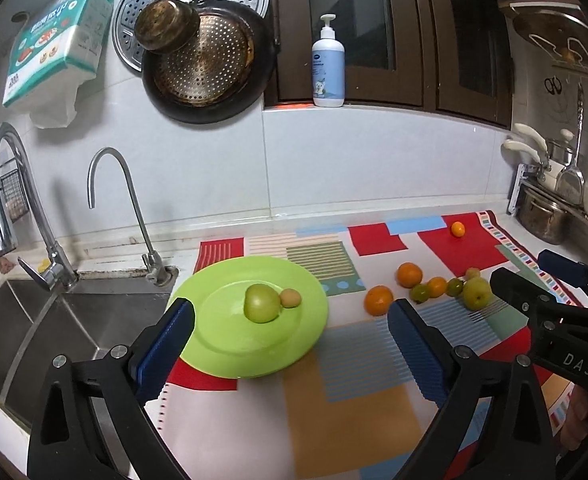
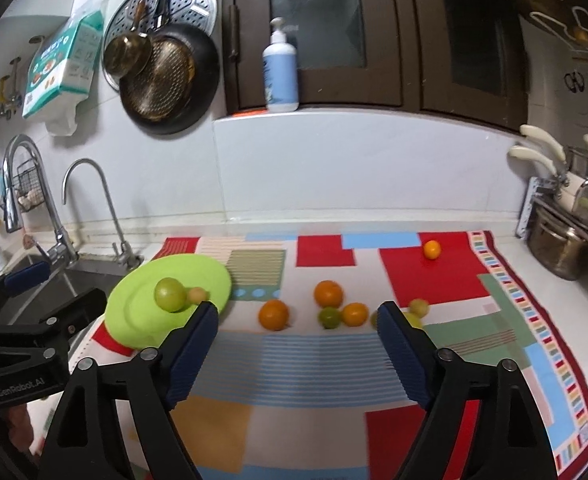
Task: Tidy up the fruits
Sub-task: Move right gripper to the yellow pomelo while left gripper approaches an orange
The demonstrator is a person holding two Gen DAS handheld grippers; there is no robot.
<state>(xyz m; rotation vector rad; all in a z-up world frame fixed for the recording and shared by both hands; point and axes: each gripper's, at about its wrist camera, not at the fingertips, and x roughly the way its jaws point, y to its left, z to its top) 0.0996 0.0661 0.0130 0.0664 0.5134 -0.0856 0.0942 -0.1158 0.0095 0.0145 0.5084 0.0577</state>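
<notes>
Fruits: two already on the green plate (image 1: 230,344), a green apple (image 1: 262,303) w/ a small tan fruit (image 1: 290,298) touching its side. Plate sits at the left edge of the patterned mat (image 1: 357,420), just beside the sink (image 1: 46,320), prob. as the collecting spot. The rest lie loose on the mat to the right: two oranges (image 2: 327,293) and (image 2: 274,314), a smaller orange one (image 2: 355,314) beside a green citrus (image 2: 329,317), and a yellow-green apple (image 1: 477,294) w/ small greenish ones near it. One little orange (image 2: 431,249) sits well apart, toward the back of the bench.

Left hand-held gripper (image 1: 290,344): jaws wide apart, nothing between them, hanging over the plate's near rim. Right hand-held gripper (image 2: 297,344): jaws also apart, empty, aimed at the loose cluster. No earlier view, so only the present state is given.

Judgement: both hands free for the next pick; cluster fruits are closest, so likely next. Round fruit on a flat mat may roll if nudged.
</notes>
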